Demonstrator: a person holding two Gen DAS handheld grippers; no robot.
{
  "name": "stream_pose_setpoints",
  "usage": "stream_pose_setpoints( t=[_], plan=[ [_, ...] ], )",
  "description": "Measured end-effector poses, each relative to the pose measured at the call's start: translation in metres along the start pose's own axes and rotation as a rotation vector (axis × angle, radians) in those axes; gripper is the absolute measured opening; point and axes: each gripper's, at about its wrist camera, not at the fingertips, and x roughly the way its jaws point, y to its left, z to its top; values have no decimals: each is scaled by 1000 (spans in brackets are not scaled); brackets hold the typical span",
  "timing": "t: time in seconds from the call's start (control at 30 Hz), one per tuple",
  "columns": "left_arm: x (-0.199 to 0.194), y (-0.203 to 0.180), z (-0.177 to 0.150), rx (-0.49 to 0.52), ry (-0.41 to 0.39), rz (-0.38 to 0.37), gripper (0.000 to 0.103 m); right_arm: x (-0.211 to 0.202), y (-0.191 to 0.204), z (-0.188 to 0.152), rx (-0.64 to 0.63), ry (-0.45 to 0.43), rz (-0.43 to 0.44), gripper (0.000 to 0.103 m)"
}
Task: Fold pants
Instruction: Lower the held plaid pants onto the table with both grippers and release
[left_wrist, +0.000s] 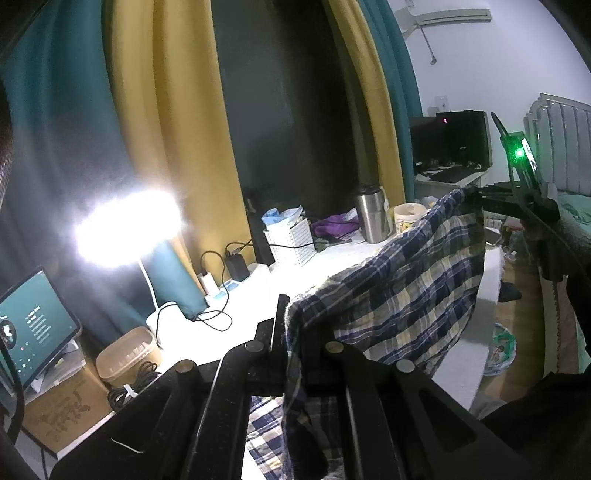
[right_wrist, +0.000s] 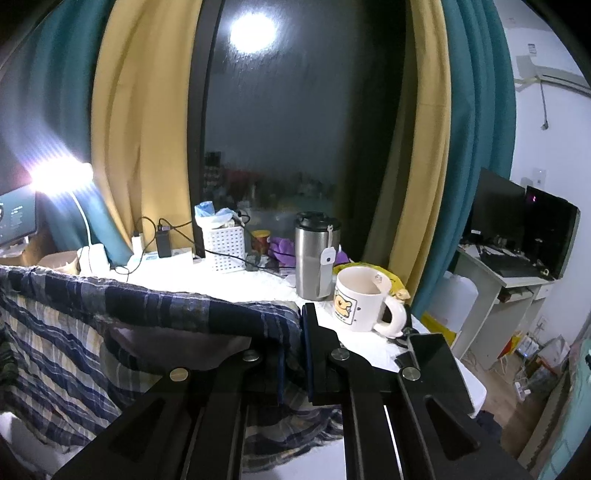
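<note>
Plaid pants (left_wrist: 399, 280) lifted above white table (left_wrist: 258, 295), stretched between both grippers, lower cloth trailing onto the tabletop; left gripper (left_wrist: 291, 332) pinching one top corner, right gripper (right_wrist: 295, 332) pinching the other; steel tumbler (right_wrist: 314, 254) and cartoon mug (right_wrist: 362, 299) just behind

Lit desk lamp (left_wrist: 125, 229), steel tumbler (right_wrist: 314, 254), cartoon mug (right_wrist: 360, 299), white basket (right_wrist: 224, 249), tablet (left_wrist: 33, 325), yellow curtain (right_wrist: 140, 129)

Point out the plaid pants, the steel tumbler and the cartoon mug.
plaid pants (left_wrist: 406, 280), left wrist view, on the hanging cloth panel.
steel tumbler (right_wrist: 312, 262), right wrist view, on its metal body.
cartoon mug (right_wrist: 360, 306), right wrist view, on its white side wall.
</note>
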Motion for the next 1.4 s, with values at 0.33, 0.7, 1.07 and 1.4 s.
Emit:
stream_pose_setpoints(
  t=[0.33, 0.7, 1.07, 1.4],
  plan=[
    [34, 28, -12, -41, 63, 1, 3, 40, 17, 5, -13, 53, 13, 8],
    [71, 46, -21, -70, 124, 8, 7, 73, 16, 6, -6, 99, -4, 8],
    [101, 61, -32, -107, 175, 6, 7, 104, 19, 4, -17, 144, -13, 8],
    [138, 76, -47, -126, 241, -13, 8, 141, 27, -1, -30, 191, -10, 8]
  ],
)
